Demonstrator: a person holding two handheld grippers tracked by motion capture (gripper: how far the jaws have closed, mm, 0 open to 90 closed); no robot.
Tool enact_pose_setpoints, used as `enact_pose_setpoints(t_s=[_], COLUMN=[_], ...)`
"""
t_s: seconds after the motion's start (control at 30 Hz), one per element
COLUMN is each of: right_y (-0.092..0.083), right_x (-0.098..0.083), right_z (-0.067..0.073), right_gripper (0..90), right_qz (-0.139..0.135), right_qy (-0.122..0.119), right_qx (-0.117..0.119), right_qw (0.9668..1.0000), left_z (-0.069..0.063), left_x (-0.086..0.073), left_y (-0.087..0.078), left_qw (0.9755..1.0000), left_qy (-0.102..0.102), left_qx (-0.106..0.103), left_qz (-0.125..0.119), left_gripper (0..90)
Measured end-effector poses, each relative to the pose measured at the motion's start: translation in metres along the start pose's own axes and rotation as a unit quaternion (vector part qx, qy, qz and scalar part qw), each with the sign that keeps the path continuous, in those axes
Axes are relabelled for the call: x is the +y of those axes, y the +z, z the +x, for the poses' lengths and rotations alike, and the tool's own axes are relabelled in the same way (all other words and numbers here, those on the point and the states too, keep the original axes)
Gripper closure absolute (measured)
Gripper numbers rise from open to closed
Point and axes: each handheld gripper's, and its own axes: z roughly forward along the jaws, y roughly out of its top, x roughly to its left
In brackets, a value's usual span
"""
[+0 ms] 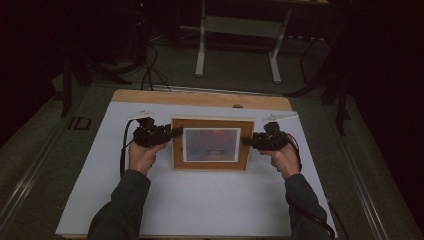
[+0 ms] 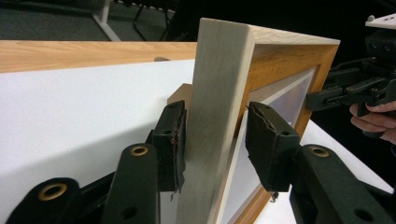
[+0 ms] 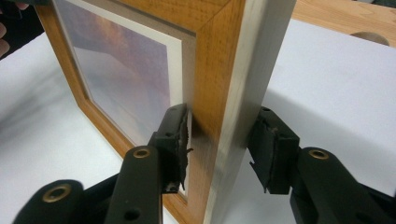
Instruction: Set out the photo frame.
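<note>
A wooden picture frame (image 1: 212,144) stands near the middle of a white table cover (image 1: 200,200), its glazed front facing the person and its far side toward the bare wooden table edge (image 1: 200,97). The frame holds a print in muted orange and violet tones behind a pale mat; no brand, label or writing can be read on the frame, the print or either tool. The left gripper (image 1: 172,134) sits at the frame's left edge, carried by the left hand (image 1: 142,155). In the left gripper view, the left gripper (image 2: 215,140) has its jaws on either side of the frame's pale side edge: one pad lies against or just beside the back face, while the other stands apart from the front with a visible gap, so the tool is partly open and does not clamp the frame. The right gripper (image 1: 248,140), carried by the right hand (image 1: 285,160), sits at the frame's right edge. In the right gripper view, the right gripper (image 3: 219,144) straddles the edge in the same way: one pad is close to the front face near the mat, and the other is clear of the back, so this tool is also slack. A metal table stand (image 1: 237,30) is on the dark floor beyond the table.
</note>
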Motion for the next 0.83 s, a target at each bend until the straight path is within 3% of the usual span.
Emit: enact_pose_setpoints(t_s=[0.57,0.83], right_y=[-0.014,-0.026], right_x=[-0.002,-0.007], right_z=[-0.002,-0.003], right_gripper=[52.4,51.9], right_qz=[-0.010,-0.013], right_qy=[-0.002,-0.005], right_qx=[-0.008,-0.007], right_qw=[0.9999,0.9999], left_z=[-0.006,-0.009], left_x=[0.003,0.001], left_y=[-0.012,-0.029], left_qw=[0.9996,0.9987], left_qy=[0.016,0.028], left_qx=[0.024,0.040], left_qz=[-0.007,-0.011], left_gripper=[49.3,47.9])
